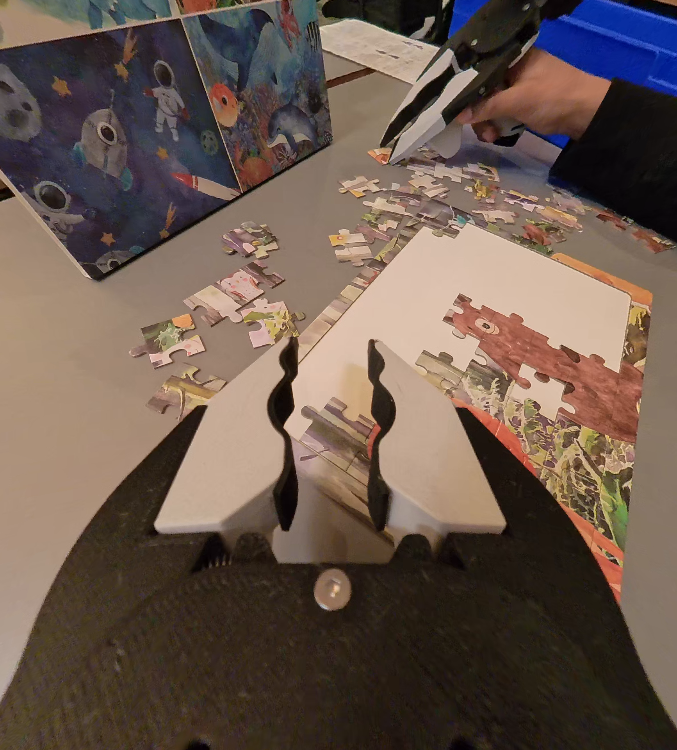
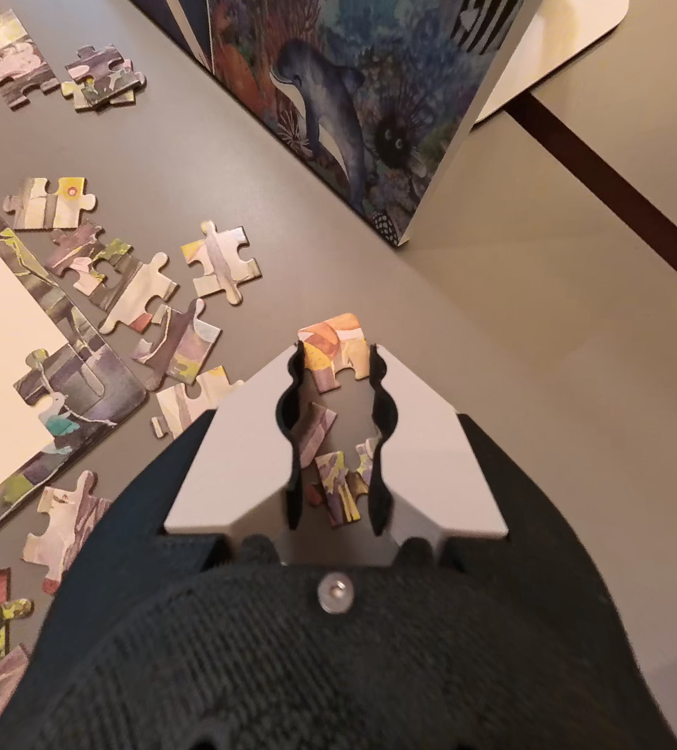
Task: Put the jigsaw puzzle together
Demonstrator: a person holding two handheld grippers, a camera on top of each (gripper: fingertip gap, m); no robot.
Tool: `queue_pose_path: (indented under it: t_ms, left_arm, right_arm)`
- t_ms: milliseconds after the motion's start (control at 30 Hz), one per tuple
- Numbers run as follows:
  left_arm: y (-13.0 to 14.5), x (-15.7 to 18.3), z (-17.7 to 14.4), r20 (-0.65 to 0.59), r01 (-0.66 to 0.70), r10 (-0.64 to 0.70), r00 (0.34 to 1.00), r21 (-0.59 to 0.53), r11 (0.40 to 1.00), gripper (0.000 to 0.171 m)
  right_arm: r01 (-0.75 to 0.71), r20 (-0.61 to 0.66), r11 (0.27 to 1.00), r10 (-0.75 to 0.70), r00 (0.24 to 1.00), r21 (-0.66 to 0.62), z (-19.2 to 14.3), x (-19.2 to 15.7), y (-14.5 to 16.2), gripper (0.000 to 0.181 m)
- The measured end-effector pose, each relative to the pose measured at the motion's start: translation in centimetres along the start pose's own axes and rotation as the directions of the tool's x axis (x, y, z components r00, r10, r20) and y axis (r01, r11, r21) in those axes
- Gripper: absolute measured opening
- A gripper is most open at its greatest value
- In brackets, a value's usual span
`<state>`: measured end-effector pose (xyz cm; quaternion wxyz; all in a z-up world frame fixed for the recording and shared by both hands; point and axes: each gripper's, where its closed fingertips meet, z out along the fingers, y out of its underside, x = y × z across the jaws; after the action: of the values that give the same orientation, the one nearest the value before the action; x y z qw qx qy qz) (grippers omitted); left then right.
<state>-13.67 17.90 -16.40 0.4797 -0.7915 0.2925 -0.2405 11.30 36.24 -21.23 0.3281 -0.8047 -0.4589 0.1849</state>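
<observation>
Puzzle [image 1: 531, 406] half-built on white tray [image 1: 470, 276], flat on grey counter [image 1: 65, 406], brown bear done. Left tongs [image 1: 333, 345] apart above its near corner, holding nothing. Loose pieces [image 1: 227, 300] scattered beside the tray. Farther off, right tongs [image 2: 337, 349] apart, straddling orange piece [image 2: 330, 341] lying on counter; contact unclear. Picture box [image 1: 126, 130] beyond, tilted.

Dim, warm indoor light; soft shadows, sharp centre, strong wide-angle bending at the edges.
</observation>
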Motion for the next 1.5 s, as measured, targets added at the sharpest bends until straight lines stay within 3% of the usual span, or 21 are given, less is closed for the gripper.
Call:
queue_pose_path:
  t_ms: [267, 300, 333, 433, 500, 600, 700, 800, 967, 1067, 1167, 1300, 1500]
  left_arm:
    - [0.0, 0.2, 0.0, -0.002, -0.021, 0.021, 1.0, -0.003, 1.0, 0.033]
    - [0.0, 0.3, 0.0, -0.002, -0.023, 0.023, 1.0, -0.003, 1.0, 0.033]
    - [0.0, 0.3, 0.0, -0.002, -0.024, 0.024, 1.0, -0.003, 1.0, 0.033]
    - [-0.2, 0.4, -0.1, -0.008, -0.021, 0.021, 1.0, 0.007, 1.0, 0.033]
    - [-0.5, 0.8, -0.1, -0.022, -0.015, 0.016, 1.0, 0.023, 1.0, 0.033]
    - [-0.7, 1.2, 0.0, -0.024, -0.026, 0.027, 0.999, 0.029, 0.999, 0.033]
    - [-0.8, 1.5, 0.1, -0.024, -0.04, 0.041, 0.999, 0.028, 0.999, 0.033]
    - [-0.8, 1.7, 0.1, -0.023, -0.051, 0.052, 0.998, 0.025, 0.998, 0.033]
    - [-1.0, 1.5, -0.2, -0.017, -0.05, 0.051, 0.999, 0.036, 0.998, 0.033]
    - [-1.1, 1.5, -0.3, -0.023, -0.042, 0.043, 0.999, 0.042, 0.998, 0.033]
    - [-1.0, 1.5, -0.3, -0.029, -0.04, 0.041, 0.999, 0.037, 0.999, 0.033]
    - [-0.8, 1.6, -0.2, -0.032, -0.045, 0.046, 0.998, 0.028, 0.999, 0.033]
    - [-0.5, 1.4, -0.1, -0.038, -0.034, 0.034, 0.999, 0.02, 0.999, 0.033]
  right_arm:
    - [-0.002, 0.026, 1.0, 0.001, 1.0, 0.021, 0.0, -0.9, -0.5, 0.03]
    - [-0.002, 0.041, 0.999, 0.001, 0.999, 0.034, -0.2, -1.2, -0.7, 0.01]
    - [-0.002, 0.054, 0.998, -0.001, 0.999, 0.055, -0.4, -1.6, -1.2, 0.007]
    - [-0.004, 0.097, 0.996, -0.005, 0.995, 0.093, -1.3, -3.2, -2.4, 0.014]
    - [0.039, 0.047, 0.995, -0.044, 0.998, 0.09, -1.9, -3.4, -2.7, 0.014]
    - [0.079, -0.117, 0.992, -0.066, 0.991, 0.103, -2.9, -0.8, -3.0, 0.014]
    - [-0.014, -0.183, 0.993, 0.036, 0.982, 0.121, -2.7, 2.6, -2.0, 0.033]
    - [-0.156, -0.063, 0.985, 0.161, 0.985, 0.07, -1.2, 2.6, -0.1, 0.046]
    - [-0.159, 0.026, 0.987, 0.158, 0.987, 0.023, -1.0, 0.2, 0.6, 0.043]
    - [-0.193, 0.272, 0.981, 0.192, 0.943, -0.024, -1.4, -4.5, 0.1, 0.039]
    - [-0.218, 0.449, 0.972, 0.156, 0.88, 0.091, -2.4, -7.4, -2.9, 0.037]
    - [-0.115, 0.231, 0.975, 0.069, 0.971, 0.191, -2.4, -3.6, -3.8, 0.039]
    - [0.033, 0.081, 0.995, -0.041, 0.996, 0.097, -0.5, -2.8, -2.0, 0.041]
